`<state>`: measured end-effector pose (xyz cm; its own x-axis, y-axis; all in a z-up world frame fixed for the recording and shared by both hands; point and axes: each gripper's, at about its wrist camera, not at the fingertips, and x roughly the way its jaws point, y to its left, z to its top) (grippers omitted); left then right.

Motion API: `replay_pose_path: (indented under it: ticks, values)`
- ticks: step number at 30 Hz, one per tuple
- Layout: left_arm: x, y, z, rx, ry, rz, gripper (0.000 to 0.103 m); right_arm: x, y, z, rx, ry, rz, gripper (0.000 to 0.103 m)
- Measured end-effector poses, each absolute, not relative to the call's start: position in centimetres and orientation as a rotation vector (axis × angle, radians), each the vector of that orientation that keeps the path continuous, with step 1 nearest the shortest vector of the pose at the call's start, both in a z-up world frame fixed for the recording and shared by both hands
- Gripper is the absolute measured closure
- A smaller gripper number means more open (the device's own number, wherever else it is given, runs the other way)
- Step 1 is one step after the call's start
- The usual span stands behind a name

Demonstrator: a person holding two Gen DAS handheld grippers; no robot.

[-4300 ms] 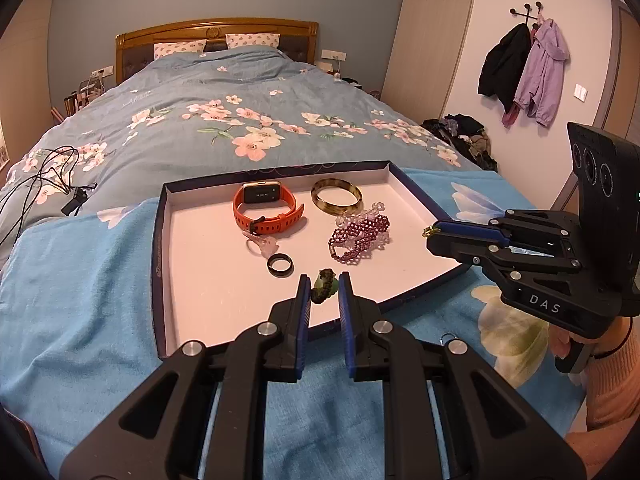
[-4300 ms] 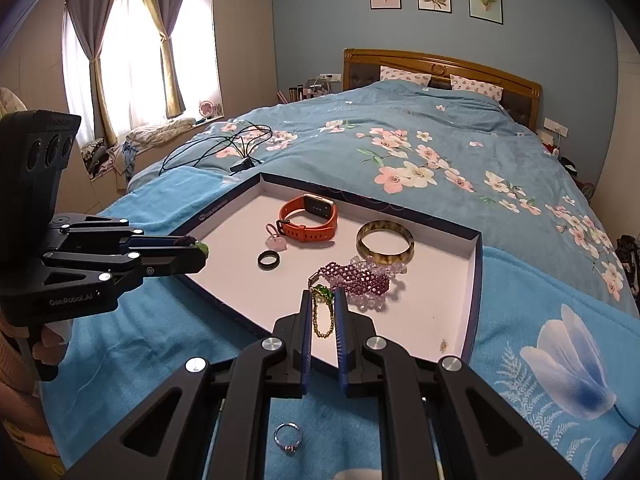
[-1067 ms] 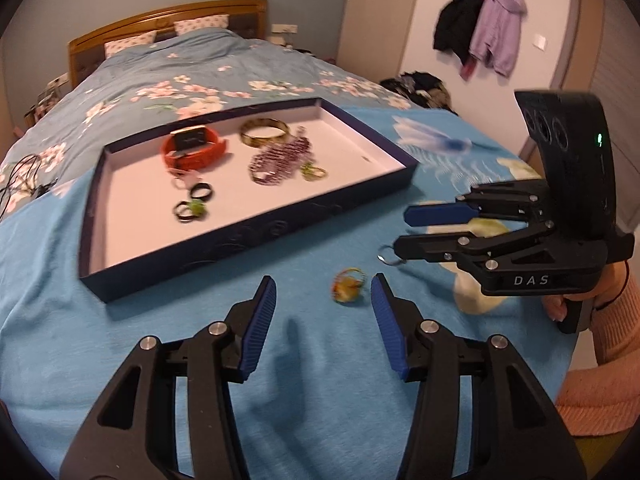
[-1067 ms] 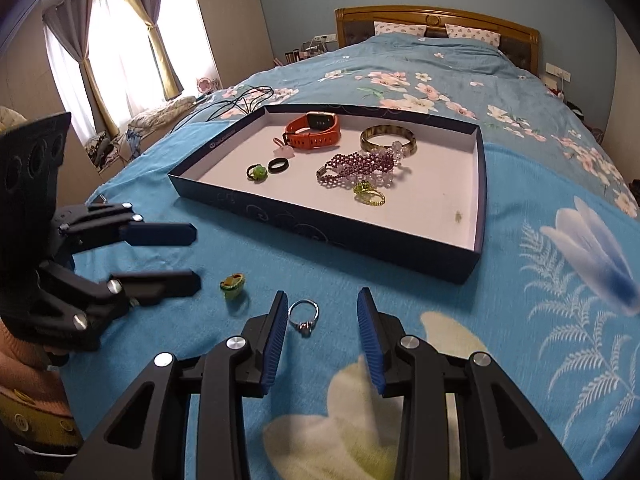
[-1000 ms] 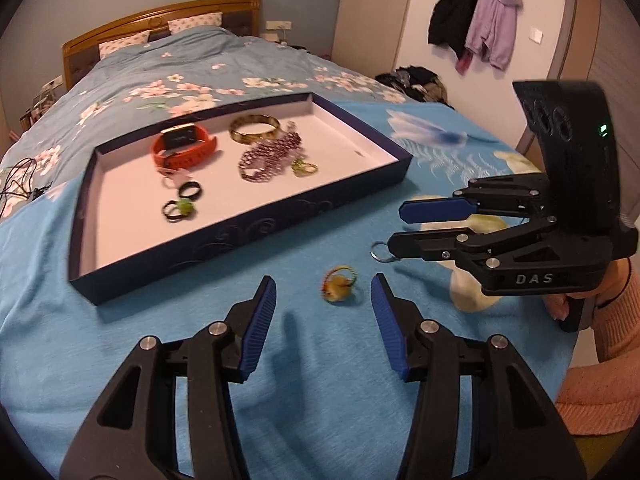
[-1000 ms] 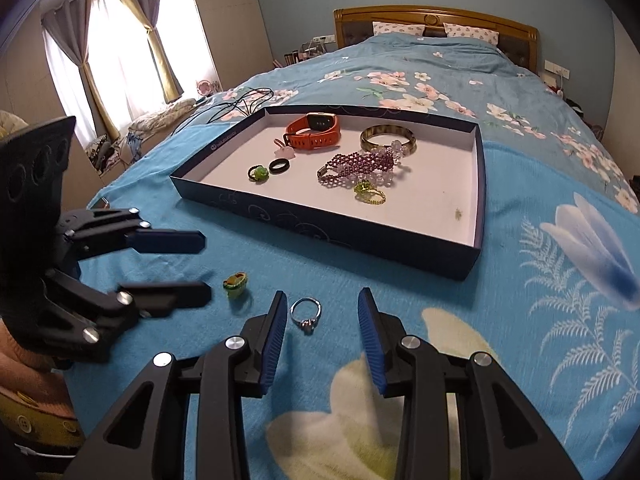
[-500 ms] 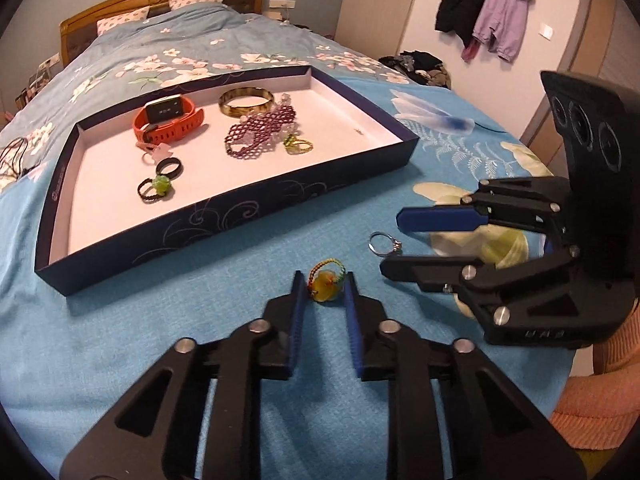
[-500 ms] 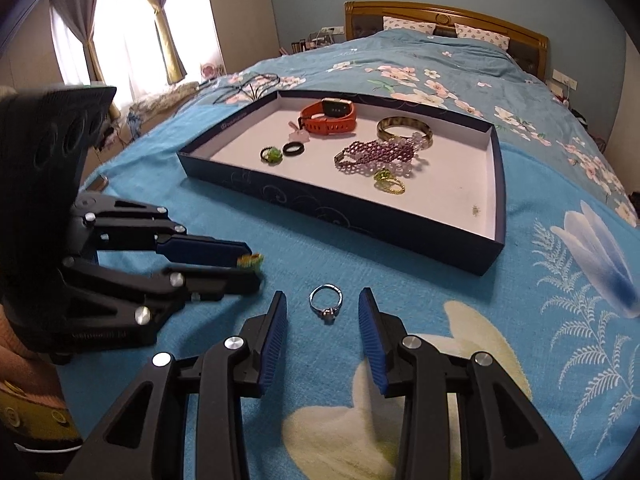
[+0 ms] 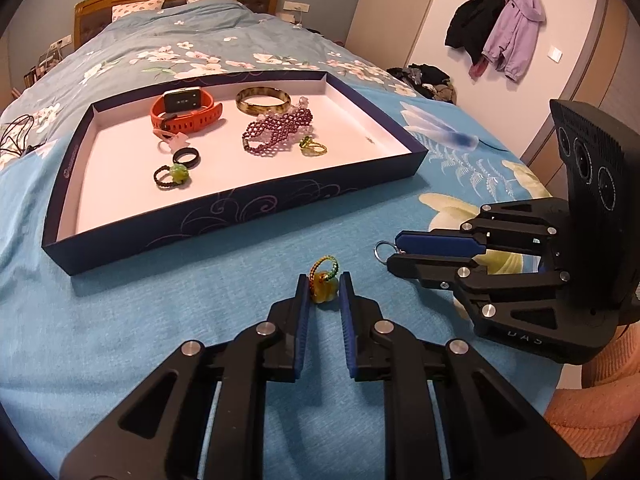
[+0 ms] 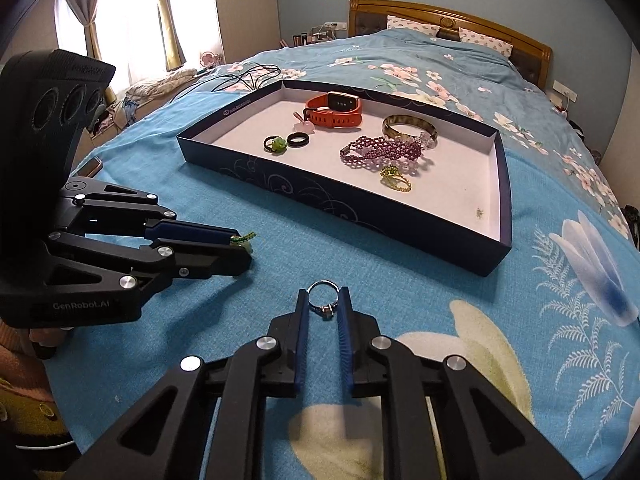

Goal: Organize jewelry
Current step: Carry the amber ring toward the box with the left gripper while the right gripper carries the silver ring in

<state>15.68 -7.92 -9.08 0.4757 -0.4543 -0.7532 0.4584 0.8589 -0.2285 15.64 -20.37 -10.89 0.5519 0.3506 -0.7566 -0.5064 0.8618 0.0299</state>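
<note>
My left gripper (image 9: 324,286) is shut on a yellow bead ring (image 9: 322,292) with a green and orange cord loop, low over the blue cloth. The right wrist view shows that left gripper (image 10: 240,246) from the side, the bead ring (image 10: 245,239) at its tips. My right gripper (image 10: 324,300) is shut on a silver ring (image 10: 324,298) whose band sticks out past the pads. From the left it appears as the right gripper (image 9: 390,254) with the silver ring (image 9: 382,249). Beyond both lies the dark blue tray (image 9: 240,216), white inside.
The tray (image 10: 340,200) holds an orange watch (image 9: 186,110), a bangle (image 9: 263,100), a purple bead bracelet (image 9: 276,134), a black ring (image 9: 187,156), a green bead ring (image 9: 172,174) and a green-gold ring (image 9: 313,147). Floral bedding lies behind. A person's sleeve (image 9: 600,392) is lower right.
Both grippers stood open around their rings a second ago. The left closed on the bead ring first, then the right closed on the silver ring. The tray contents are unchanged.
</note>
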Motion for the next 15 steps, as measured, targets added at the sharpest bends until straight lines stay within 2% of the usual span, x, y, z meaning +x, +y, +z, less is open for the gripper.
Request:
replay_pose_path:
  ticks: [6, 7, 9, 15]
  values:
    - [15.6, -7.4, -8.8, -0.008, 0.908, -0.552, 0.088, 15.7, -20.3, -10.9, -0.197, 0.843, 0.512, 0.095]
    - [15.6, -7.3, -8.7, -0.009, 0.906, -0.550, 0.088, 15.7, -20.3, -10.9, -0.195, 0.840, 0.511, 0.100]
    - [15.5, -7.1, -8.6, -0.011, 0.901, -0.547, 0.088, 15.6, -20.5, -10.7, -0.180, 0.834, 0.514, 0.103]
    - [15.3, -6.5, -7.9, -0.016, 0.880, -0.535, 0.088, 15.5, -21.0, -10.3, -0.150, 0.822, 0.517, 0.103]
